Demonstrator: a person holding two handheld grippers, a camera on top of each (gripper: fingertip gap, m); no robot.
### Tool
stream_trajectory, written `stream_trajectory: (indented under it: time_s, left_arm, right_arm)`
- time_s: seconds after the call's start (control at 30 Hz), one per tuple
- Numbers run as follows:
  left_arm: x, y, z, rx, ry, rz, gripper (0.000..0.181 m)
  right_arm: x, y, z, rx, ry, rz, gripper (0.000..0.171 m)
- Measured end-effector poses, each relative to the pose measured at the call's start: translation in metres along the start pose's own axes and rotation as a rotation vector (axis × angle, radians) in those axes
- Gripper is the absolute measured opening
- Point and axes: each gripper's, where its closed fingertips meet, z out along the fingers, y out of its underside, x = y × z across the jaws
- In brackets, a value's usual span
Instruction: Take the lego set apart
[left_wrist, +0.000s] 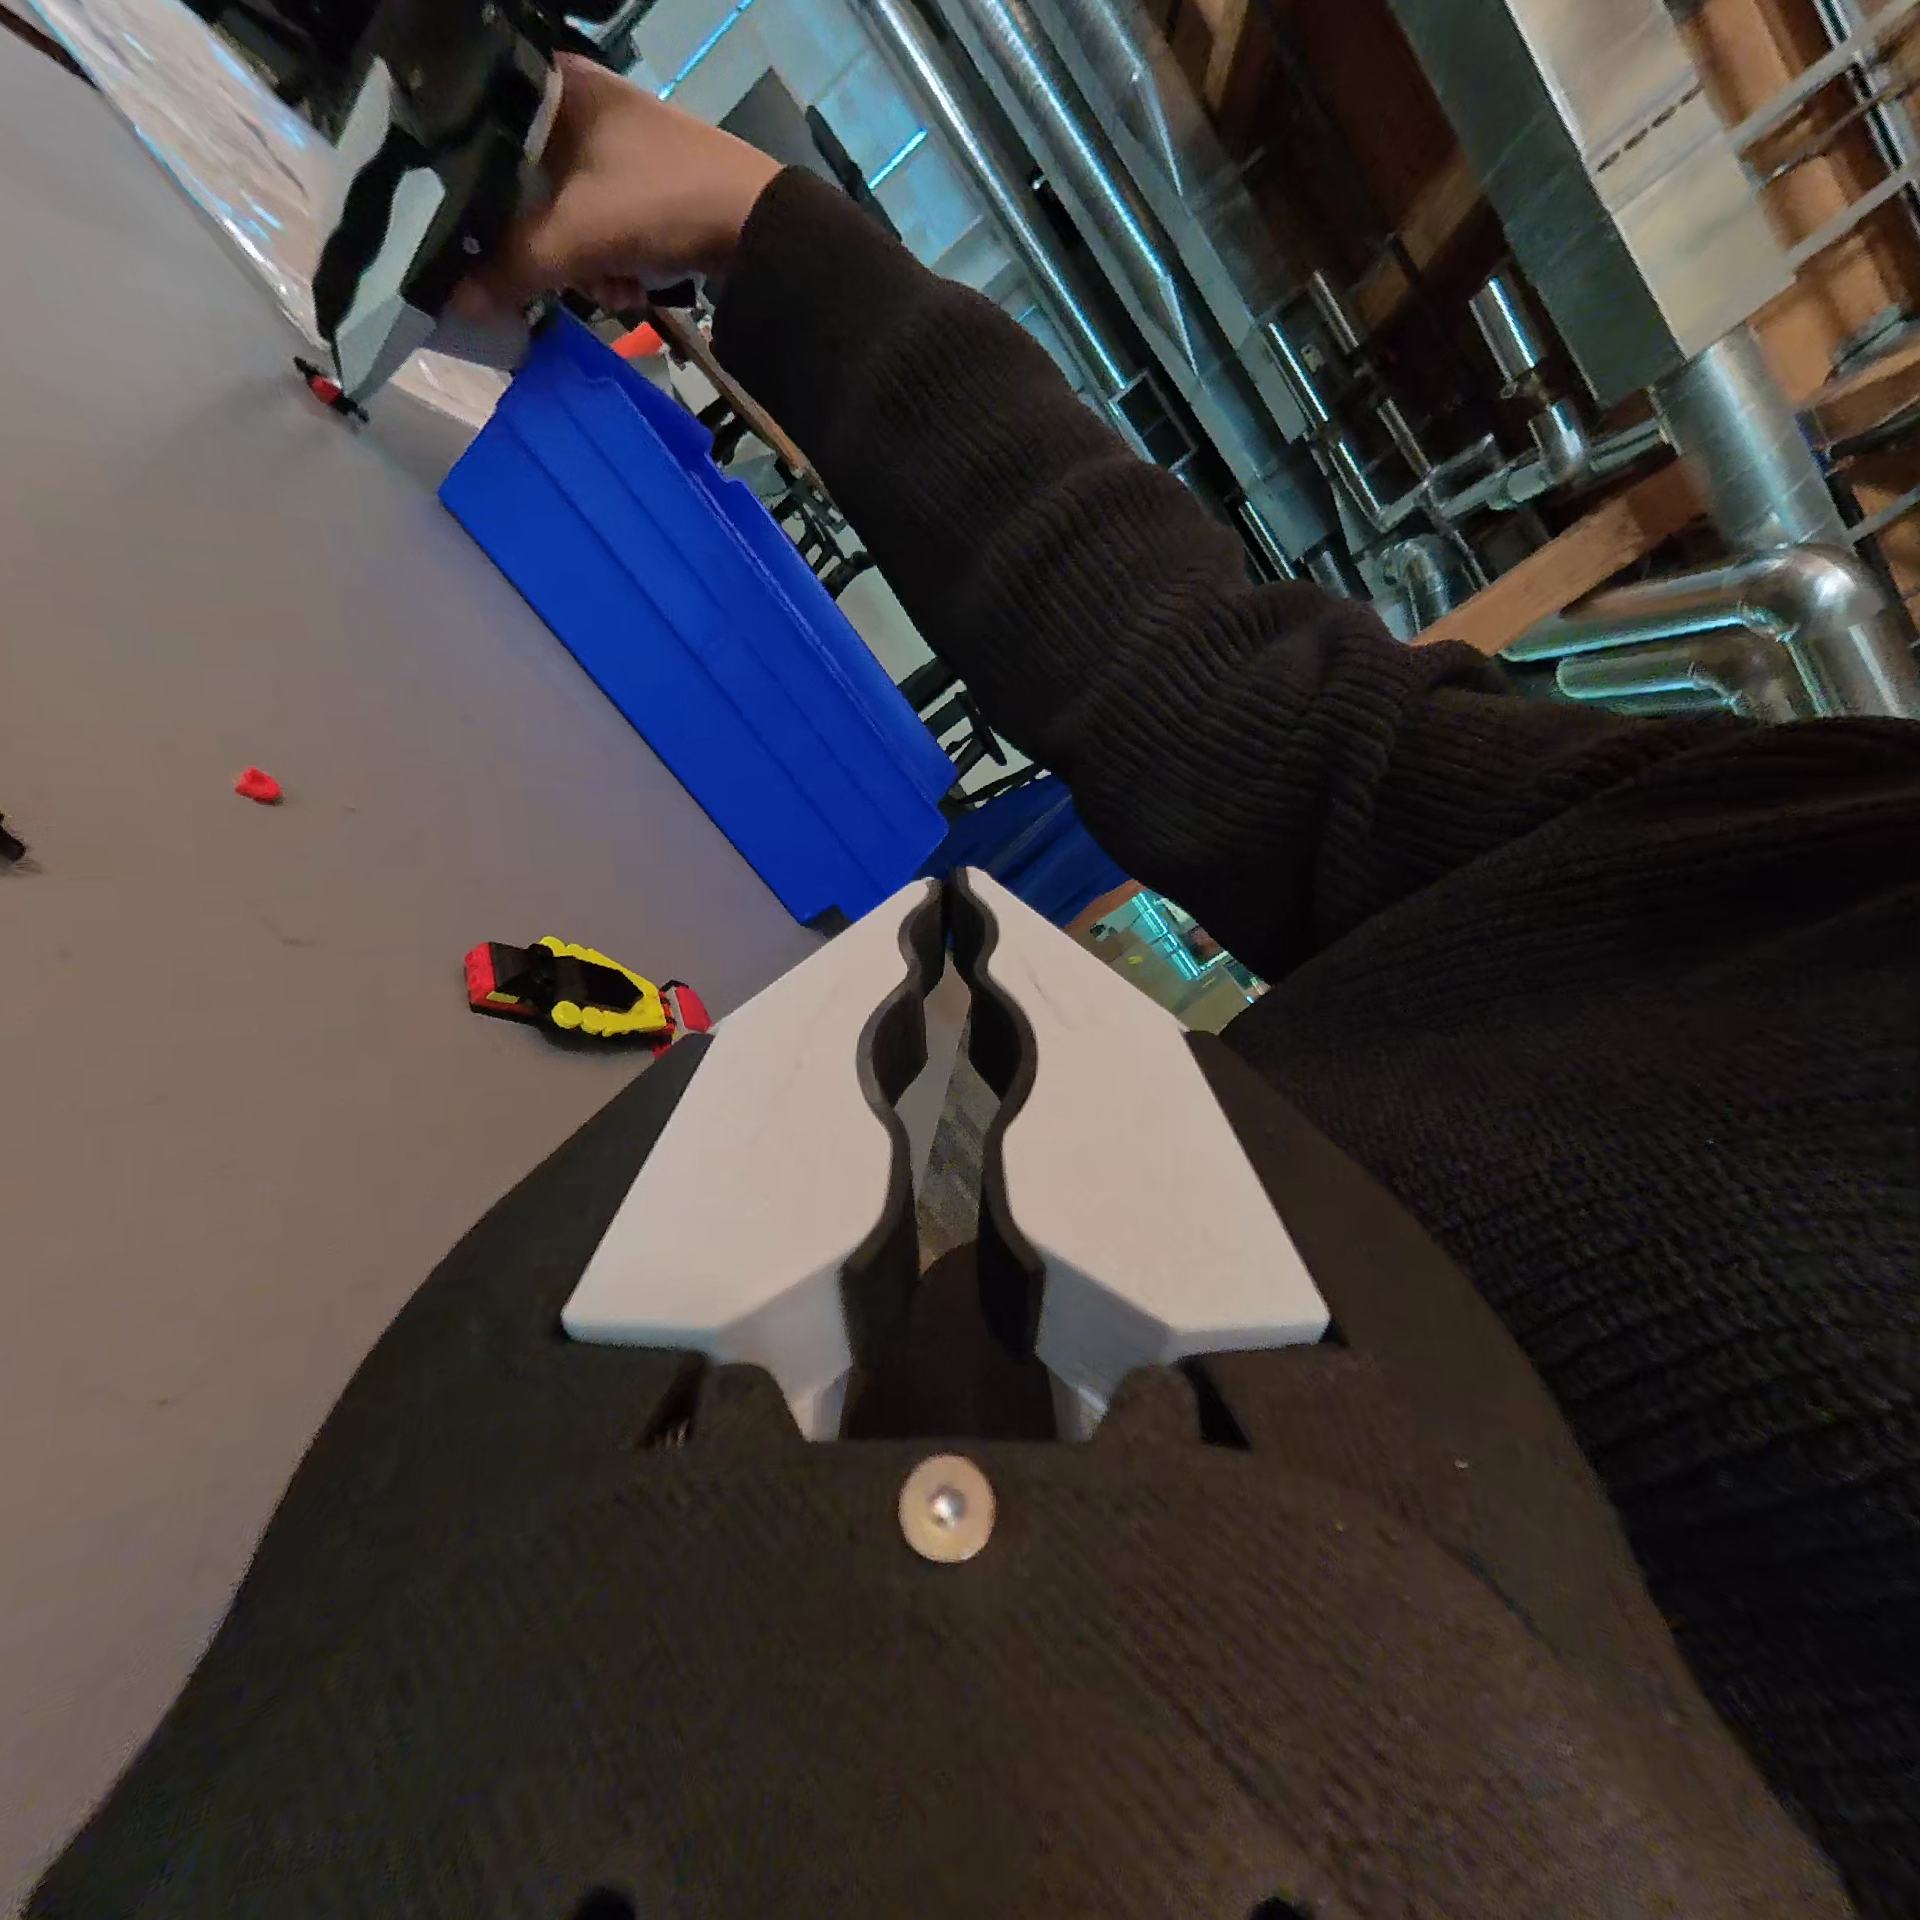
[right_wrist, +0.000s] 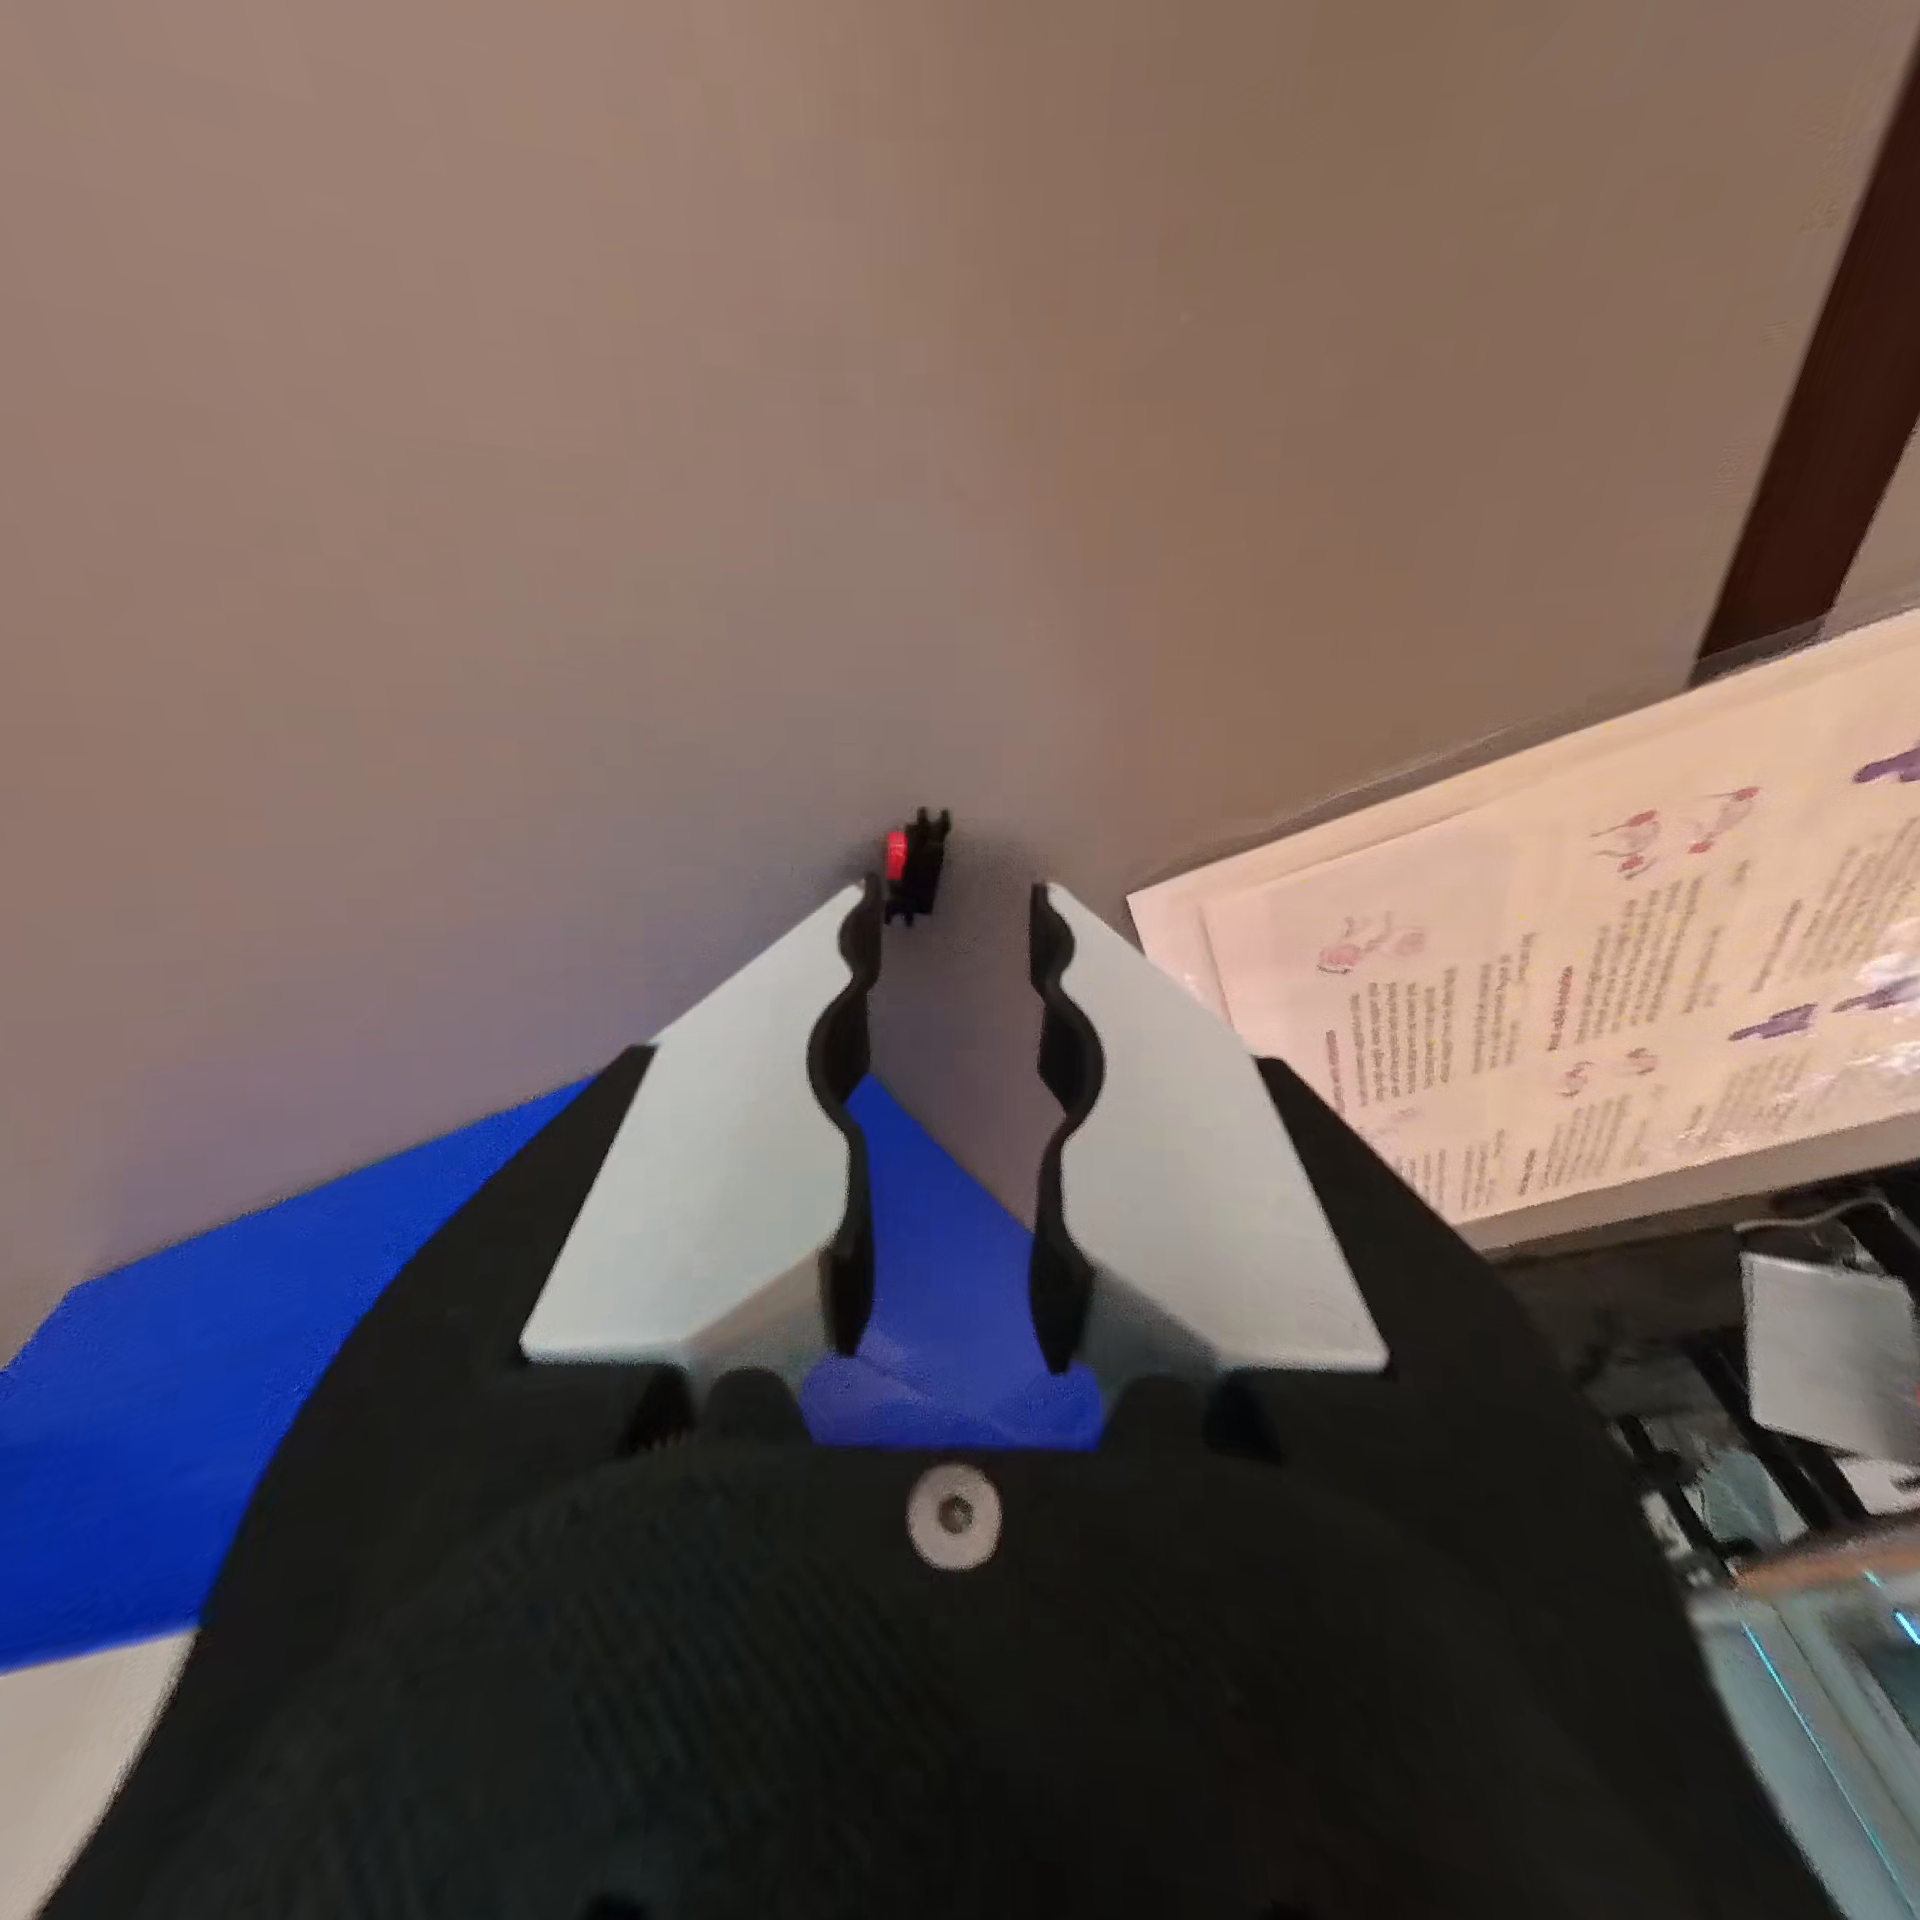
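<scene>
In the left wrist view my left gripper (left_wrist: 951, 883) is shut and empty, raised off the table. The lego model (left_wrist: 582, 995), yellow, red and black, lies on the grey table (left_wrist: 208, 623) left of its fingers. A loose red piece (left_wrist: 258, 785) lies farther out. The right gripper (left_wrist: 358, 390) shows far off over a small black and red piece (left_wrist: 330, 389). In the right wrist view my right gripper (right_wrist: 951, 894) is open, its tips just short of that black and red piece (right_wrist: 914, 862) on the table.
A blue bin (left_wrist: 686, 623) stands on the table between the two grippers; it also shows under the right gripper (right_wrist: 312, 1299). Printed sheets (right_wrist: 1558, 987) in plastic lie at the table's right edge. A person's black sleeve (left_wrist: 1143, 623) crosses the left wrist view.
</scene>
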Motion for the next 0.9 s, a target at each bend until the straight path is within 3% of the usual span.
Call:
stream_trajectory:
  time_s: [0.07, 0.1, 0.23, 0.33, 0.47, 0.57, 0.67, 0.8, 0.9]
  left_arm:
    - [-0.004, 0.002, 0.001, -0.004, -0.007, -0.016, 0.000]
    - [-0.005, 0.002, 0.001, -0.005, -0.010, -0.022, 0.000]
    - [-0.008, 0.005, 0.002, -0.018, -0.025, -0.008, 0.000]
    - [-0.008, 0.007, 0.003, -0.032, -0.042, 0.037, 0.000]
    - [-0.013, 0.005, 0.002, -0.039, -0.114, 0.143, 0.003]
    - [-0.021, -0.005, -0.003, -0.003, -0.231, 0.286, 0.017]
    - [-0.020, -0.022, -0.011, 0.069, -0.365, 0.522, 0.032]
    - [-0.006, -0.022, -0.009, 0.089, -0.438, 0.840, 0.037]
    - [-0.002, -0.001, 0.003, 0.022, -0.406, 0.896, 0.034]
  right_arm:
    - [-0.003, 0.000, 0.008, -0.002, -0.031, -0.003, 0.022]
    - [-0.007, -0.003, 0.008, 0.016, -0.061, -0.008, 0.011]
    - [-0.012, -0.006, -0.006, 0.073, -0.012, -0.082, 0.009]
    - [-0.045, -0.030, -0.057, 0.280, 0.010, -0.127, 0.009]
    - [-0.154, -0.071, -0.152, 0.769, -0.111, -0.138, 0.009]
    - [-0.240, -0.087, -0.216, 1.233, -0.337, 0.065, 0.009]
    - [-0.296, -0.081, -0.237, 1.549, -0.658, 0.405, 0.008]
    - [-0.326, -0.073, -0.197, 1.642, -1.028, 0.822, 0.008]
    - [-0.335, -0.070, -0.171, 1.626, -1.156, 0.982, 0.009]
